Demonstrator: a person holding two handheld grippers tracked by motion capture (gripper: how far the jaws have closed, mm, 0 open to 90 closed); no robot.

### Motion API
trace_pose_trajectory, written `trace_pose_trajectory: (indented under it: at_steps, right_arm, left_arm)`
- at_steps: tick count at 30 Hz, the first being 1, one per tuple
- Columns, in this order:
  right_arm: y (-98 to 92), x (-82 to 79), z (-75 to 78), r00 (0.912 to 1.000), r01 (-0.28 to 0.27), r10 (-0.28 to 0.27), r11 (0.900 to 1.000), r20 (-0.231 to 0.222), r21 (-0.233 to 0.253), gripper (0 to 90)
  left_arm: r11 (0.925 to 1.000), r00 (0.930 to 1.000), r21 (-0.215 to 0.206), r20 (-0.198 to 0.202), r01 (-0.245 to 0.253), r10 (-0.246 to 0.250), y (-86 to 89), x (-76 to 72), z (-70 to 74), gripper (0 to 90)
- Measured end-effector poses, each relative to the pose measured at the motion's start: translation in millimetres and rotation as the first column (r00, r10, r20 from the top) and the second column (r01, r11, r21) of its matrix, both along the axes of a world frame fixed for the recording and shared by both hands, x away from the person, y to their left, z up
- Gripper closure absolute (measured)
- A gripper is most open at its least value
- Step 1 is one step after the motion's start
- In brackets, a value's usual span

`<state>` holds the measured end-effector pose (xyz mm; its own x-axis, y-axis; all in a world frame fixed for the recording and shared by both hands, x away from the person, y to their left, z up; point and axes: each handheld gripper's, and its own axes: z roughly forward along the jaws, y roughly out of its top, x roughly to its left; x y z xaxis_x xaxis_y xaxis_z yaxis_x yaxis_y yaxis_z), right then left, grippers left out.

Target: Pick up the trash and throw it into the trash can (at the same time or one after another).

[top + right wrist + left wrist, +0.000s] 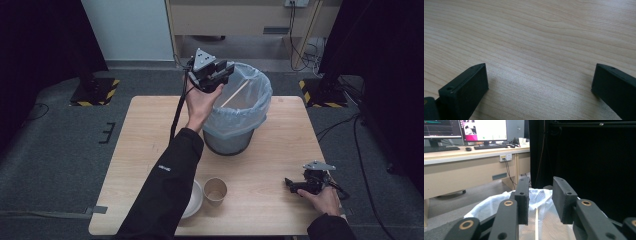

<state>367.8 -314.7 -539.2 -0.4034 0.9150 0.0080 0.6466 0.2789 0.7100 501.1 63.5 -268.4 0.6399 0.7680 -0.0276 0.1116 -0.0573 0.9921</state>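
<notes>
Wooden stick (235, 94) in lined bin (250, 107), left gripper (222, 75) above, parted, empty, right gripper (291, 184) wide open

Matt wood-grain table (544, 37), paper cup (215, 191)

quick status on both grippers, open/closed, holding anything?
Left gripper: open, nothing between its fingers, held up at the rim of the lined bin.
Right gripper: open wide, empty, low over the table.

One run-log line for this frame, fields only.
left gripper: open, empty, over bin rim | stick: inside bin liner | right gripper: open, low over table | paper cup: upright, near edge beside white bowl
</notes>
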Motion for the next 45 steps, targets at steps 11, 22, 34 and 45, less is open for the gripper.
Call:
trace_pose_trajectory:
  at_steps: [11,22,34,45]
  right_arm:
    - [0.0,0.0,0.0,1.0000,-0.001,0.001,1.000,0.000,0.000,0.9]
    - [-0.1,0.0,0.2,1.0000,-0.004,0.004,1.000,-0.003,-0.002,0.8]
    - [-0.1,0.0,0.2,1.0000,-0.004,0.004,1.000,-0.004,-0.002,0.8]
    - [0.3,-0.2,0.2,1.0000,-0.001,0.001,1.000,-0.004,-0.001,0.8]
  left_arm:
    - [0.9995,0.9991,-0.017,0.033,0.026,-0.025,30.1,-37.3,11.9,55.0]
    - [0.9983,0.9978,0.001,0.033,0.058,-0.058,78.6,-87.8,5.3,43.7]
    - [0.9969,0.9945,0.075,-0.104,0.024,-0.017,132.5,-137.9,-54.8,34.6]
    - [0.9852,0.9710,0.170,-0.238,0.018,0.024,147.2,-173.0,-114.8,32.7]
